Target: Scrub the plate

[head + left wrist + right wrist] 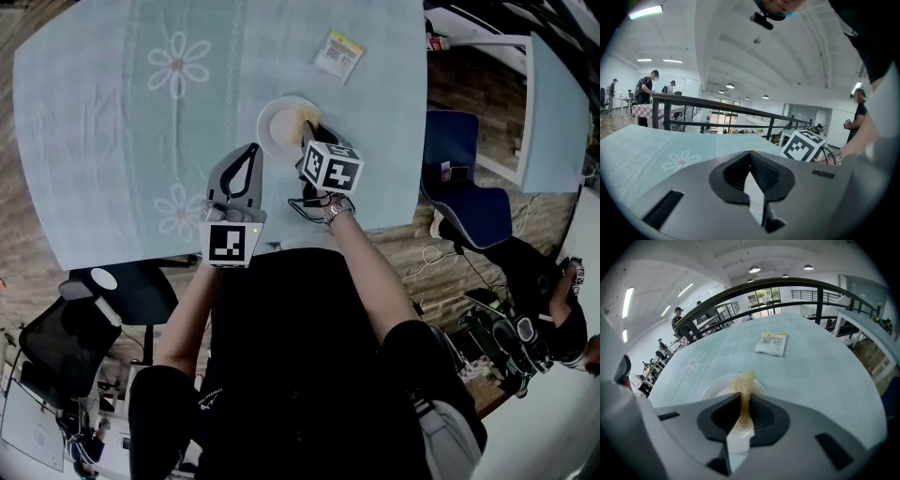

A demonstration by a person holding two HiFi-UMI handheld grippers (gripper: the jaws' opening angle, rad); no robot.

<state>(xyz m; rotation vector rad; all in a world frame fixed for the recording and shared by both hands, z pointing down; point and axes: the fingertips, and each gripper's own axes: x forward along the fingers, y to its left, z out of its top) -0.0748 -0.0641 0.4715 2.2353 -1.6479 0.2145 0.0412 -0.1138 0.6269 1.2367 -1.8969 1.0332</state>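
Observation:
A small white plate (279, 127) (711, 386) lies on the pale blue tablecloth (112, 141). My right gripper (311, 134) (742, 398) is shut on a yellow-brown scrub sponge (307, 118) (746, 380), whose end sticks out over the plate's right part. Whether the sponge touches the plate I cannot tell. My left gripper (250, 150) (750, 154) hovers just left of and nearer than the plate, shut with nothing in it. The right gripper's marker cube (805, 145) shows in the left gripper view.
A flat printed packet (337, 54) (771, 343) lies on the cloth beyond the plate. The table's near edge (281, 246) runs close under both grippers. A blue chair (464, 183) stands at the right, a black one (66, 328) at the lower left. People stand in the room behind.

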